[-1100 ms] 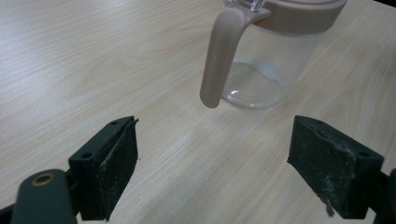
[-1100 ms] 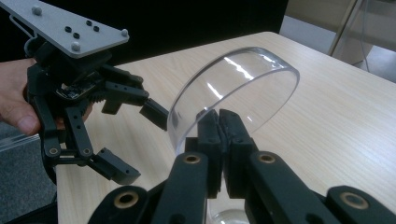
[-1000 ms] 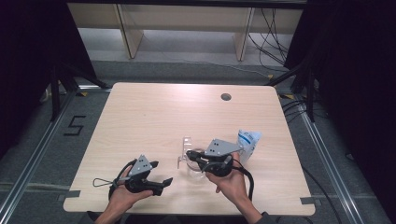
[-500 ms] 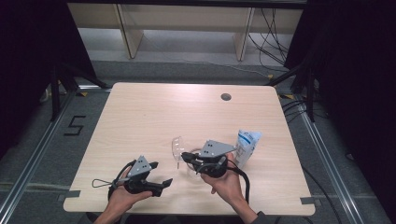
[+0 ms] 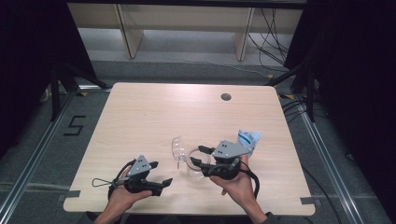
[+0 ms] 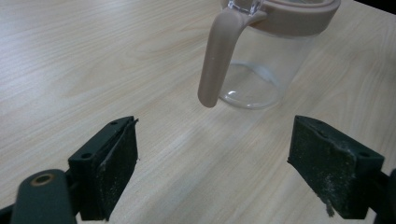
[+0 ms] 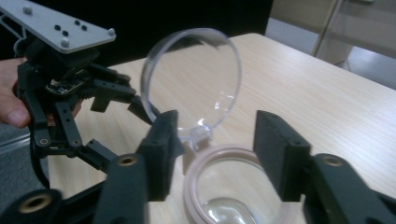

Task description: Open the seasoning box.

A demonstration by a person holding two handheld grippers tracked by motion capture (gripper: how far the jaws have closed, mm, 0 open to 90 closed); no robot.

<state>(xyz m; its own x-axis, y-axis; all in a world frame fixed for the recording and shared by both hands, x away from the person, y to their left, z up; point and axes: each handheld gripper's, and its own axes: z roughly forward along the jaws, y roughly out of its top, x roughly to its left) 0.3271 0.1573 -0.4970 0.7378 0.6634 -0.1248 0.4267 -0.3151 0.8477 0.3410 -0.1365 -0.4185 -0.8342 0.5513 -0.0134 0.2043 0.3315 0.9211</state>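
Clear plastic jug, pinkish rim, round lid upright; both grippers' jaws open, the right's just widened.

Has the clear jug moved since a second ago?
Yes. The clear jug has slid left, away from the blue-white packet that stayed put; its lid stands open, and the right gripper jaws have just opened.

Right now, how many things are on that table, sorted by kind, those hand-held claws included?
Clear jug with a pinkish rim and its lid flipped open: 1
Blue and white packet: 1
Hand-held claws, left claw and right claw, both open: 2
Total: 4
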